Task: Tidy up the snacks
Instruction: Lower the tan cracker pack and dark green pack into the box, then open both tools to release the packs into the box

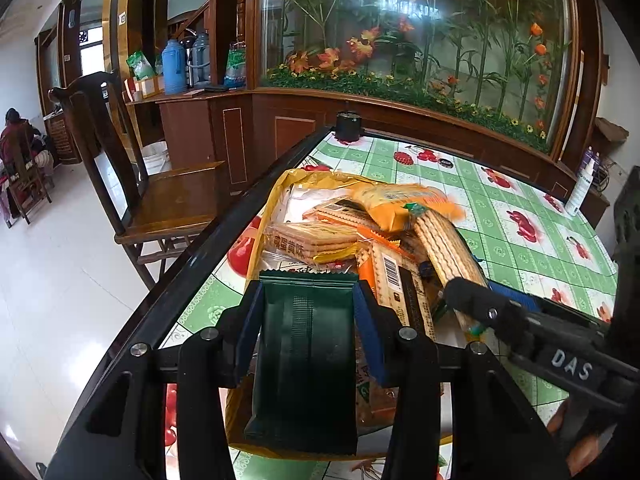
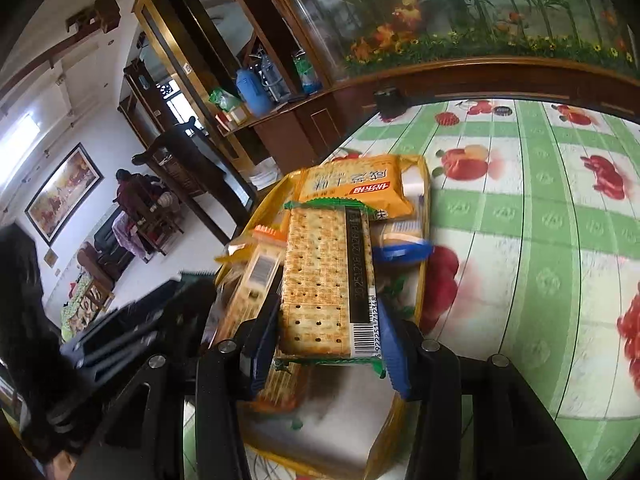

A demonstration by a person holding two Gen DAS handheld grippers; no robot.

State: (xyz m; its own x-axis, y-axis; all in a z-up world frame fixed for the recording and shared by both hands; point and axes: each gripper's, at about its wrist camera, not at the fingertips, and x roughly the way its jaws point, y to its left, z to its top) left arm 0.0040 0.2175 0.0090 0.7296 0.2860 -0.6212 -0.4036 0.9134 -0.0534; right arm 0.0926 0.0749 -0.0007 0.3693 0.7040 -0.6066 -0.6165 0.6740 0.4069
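Note:
A dark green snack packet (image 1: 306, 356) is clamped between the blue pads of my left gripper (image 1: 307, 308), held above a yellow-rimmed tray (image 1: 280, 184) piled with cracker packets. My right gripper (image 2: 326, 320) is shut on a clear packet of square crackers (image 2: 320, 280) with a barcode strip, held over the same tray (image 2: 424, 184). That cracker packet (image 1: 444, 248) and the right gripper's black body (image 1: 520, 328) enter the left wrist view from the right. An orange packet (image 2: 356, 190) lies at the tray's far end. The left gripper shows blurred at the left of the right wrist view.
The table wears a green-checked fruit-print cloth (image 1: 520, 216). A dark round jar (image 1: 349, 126) stands at its far edge. A wooden chair (image 1: 160, 196) sits left of the table. A white bottle (image 1: 580, 188) stands at the right. A person (image 1: 16, 140) sits far back left.

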